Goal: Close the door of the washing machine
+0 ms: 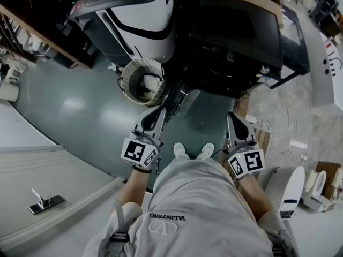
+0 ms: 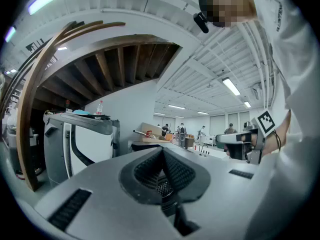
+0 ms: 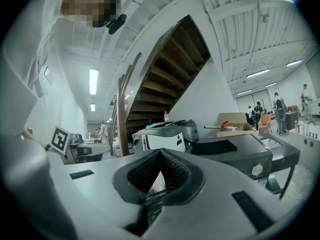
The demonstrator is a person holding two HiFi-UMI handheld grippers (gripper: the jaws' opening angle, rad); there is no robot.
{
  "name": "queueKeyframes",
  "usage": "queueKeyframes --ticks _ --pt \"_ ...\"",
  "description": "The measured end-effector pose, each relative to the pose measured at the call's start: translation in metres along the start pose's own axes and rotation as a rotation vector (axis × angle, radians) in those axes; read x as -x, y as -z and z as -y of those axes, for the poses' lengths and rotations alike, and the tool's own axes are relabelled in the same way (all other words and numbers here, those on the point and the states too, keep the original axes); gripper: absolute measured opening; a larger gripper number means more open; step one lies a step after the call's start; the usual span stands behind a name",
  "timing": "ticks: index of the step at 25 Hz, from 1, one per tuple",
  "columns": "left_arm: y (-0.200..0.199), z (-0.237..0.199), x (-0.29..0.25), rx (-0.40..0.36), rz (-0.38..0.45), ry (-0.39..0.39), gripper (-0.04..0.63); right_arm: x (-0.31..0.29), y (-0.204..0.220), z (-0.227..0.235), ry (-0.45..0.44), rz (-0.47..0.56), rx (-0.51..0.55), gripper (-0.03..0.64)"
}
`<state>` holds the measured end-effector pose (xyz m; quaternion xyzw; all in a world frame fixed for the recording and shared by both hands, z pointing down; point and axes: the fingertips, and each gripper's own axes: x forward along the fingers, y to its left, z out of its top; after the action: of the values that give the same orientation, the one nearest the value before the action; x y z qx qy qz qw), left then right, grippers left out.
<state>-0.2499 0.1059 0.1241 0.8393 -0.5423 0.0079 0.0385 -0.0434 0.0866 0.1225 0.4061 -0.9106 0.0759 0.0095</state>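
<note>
Washing machine door (image 1: 186, 99): looks swung open, grey panel jutting from front of dark washer (image 1: 236, 36), just past person's shoes (image 1: 193, 150). Left claw (image 1: 159, 113) and right claw (image 1: 235, 116) at waist, pointing level, both clamped tight, nothing between pads. Laundry basket (image 1: 142, 82) near door, on its left. Washer body farthest, well apart from claws. Step: approach, no contact yet. Next: step in, set one claw on door's outer face, push till latched; mind basket.

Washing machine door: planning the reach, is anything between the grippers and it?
Nothing visible does: only floor lies between the left gripper, the right gripper and the washing machine; the basket stands off to the left.
</note>
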Motion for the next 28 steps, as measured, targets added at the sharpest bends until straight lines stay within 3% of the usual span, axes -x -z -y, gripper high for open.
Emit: queueKeyframes --ticks 8,16,22,28 --pt "0.01 -0.006 0.003 -0.007 -0.014 -0.017 0.002 -0.013 0.01 -0.001 -0.021 -0.003 -0.028 0.011" --pt "0.043 -0.043 0.03 0.034 -0.065 -0.137 0.002 -0.078 0.034 -0.06 -0.187 -0.072 0.01 0.011" --pt "0.093 -0.077 0.055 0.078 -0.141 -0.182 0.002 -0.122 0.089 -0.123 -0.287 -0.196 -0.024 0.011" --pt "0.143 -0.103 0.055 0.096 -0.194 -0.163 0.002 -0.153 0.149 -0.173 -0.401 -0.309 0.0 0.011"
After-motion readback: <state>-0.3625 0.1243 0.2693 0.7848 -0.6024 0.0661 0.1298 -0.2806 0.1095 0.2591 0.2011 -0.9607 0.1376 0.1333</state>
